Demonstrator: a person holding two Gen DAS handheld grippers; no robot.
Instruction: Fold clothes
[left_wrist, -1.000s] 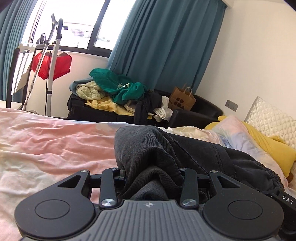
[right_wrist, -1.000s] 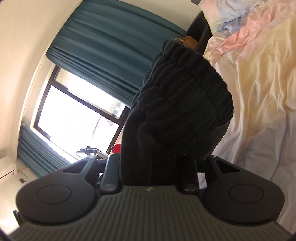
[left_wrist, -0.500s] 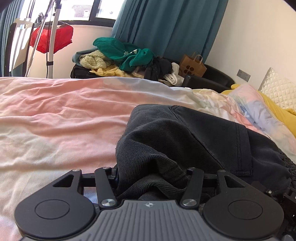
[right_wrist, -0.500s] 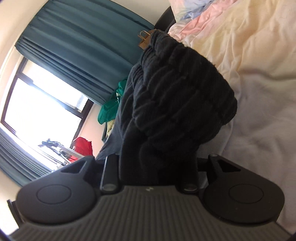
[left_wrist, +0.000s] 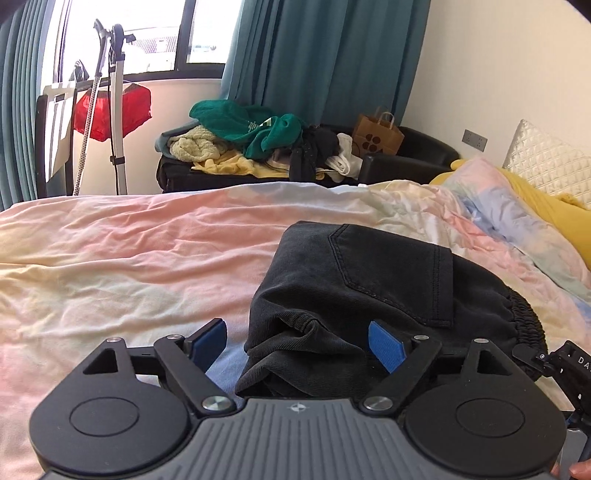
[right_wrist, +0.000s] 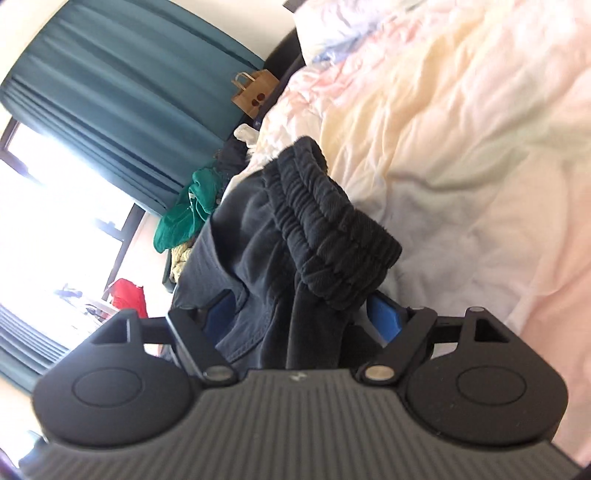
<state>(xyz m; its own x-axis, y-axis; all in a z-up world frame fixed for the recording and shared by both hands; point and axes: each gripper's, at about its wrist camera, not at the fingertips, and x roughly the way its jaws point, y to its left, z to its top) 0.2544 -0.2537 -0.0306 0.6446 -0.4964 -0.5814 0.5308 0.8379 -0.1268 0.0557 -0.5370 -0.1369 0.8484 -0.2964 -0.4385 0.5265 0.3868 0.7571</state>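
Dark grey shorts (left_wrist: 373, 288) lie folded on the pastel bedspread (left_wrist: 140, 258), back pocket up, elastic waistband at the right. My left gripper (left_wrist: 295, 341) is open, its blue pads on either side of the folded edge, not pinching it. In the right wrist view the shorts (right_wrist: 295, 236) lie bunched with the waistband toward the bed. My right gripper (right_wrist: 304, 314) is open too, with cloth loose between its blue pads. The right gripper's tip also shows at the left wrist view's right edge (left_wrist: 565, 365).
A black sofa (left_wrist: 406, 158) behind the bed carries a pile of clothes (left_wrist: 255, 136) and a brown paper bag (left_wrist: 376, 134). A garment steamer stand (left_wrist: 114, 110) and a red garment (left_wrist: 110, 112) stand by the window. Pillows (left_wrist: 546, 166) lie at the right.
Both grippers have opened and let go of the shorts. The shorts have come down from being held up and now rest folded on the bed.
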